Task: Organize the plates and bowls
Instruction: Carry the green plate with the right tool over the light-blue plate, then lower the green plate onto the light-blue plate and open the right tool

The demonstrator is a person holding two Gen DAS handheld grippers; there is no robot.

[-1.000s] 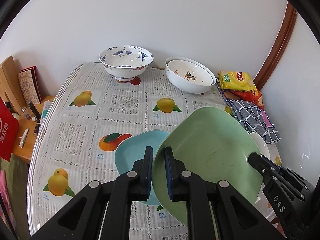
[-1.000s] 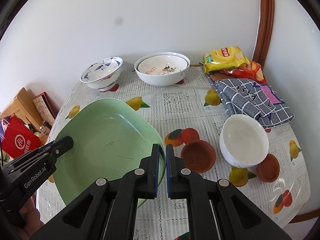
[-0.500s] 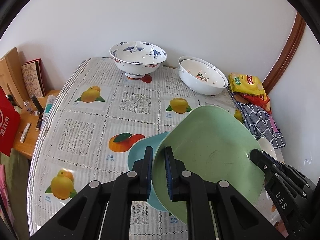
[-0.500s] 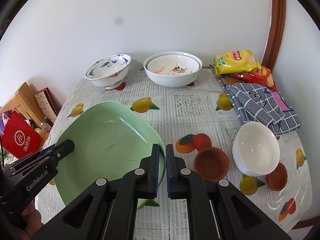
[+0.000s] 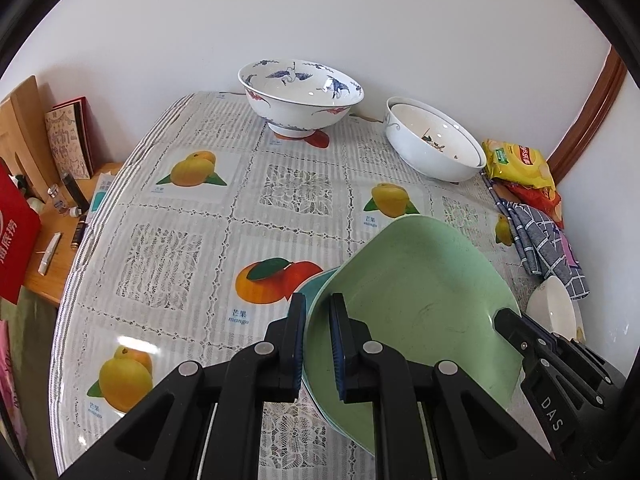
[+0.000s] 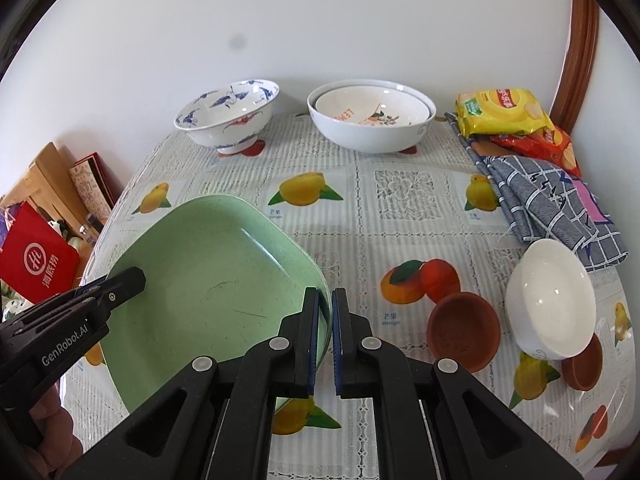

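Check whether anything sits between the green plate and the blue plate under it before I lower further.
Nothing visible does. The green plate, clamped at opposite rims by the left gripper and right gripper, hangs directly over the blue plate; most of that plate is hidden.

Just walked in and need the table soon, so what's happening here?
A person is tidying dishes with two handheld grippers. The left gripper and right gripper each clamp an opposite rim of a green plate, holding it tilted just over a teal plate on the fruit-print tablecloth. It is not yet set down.
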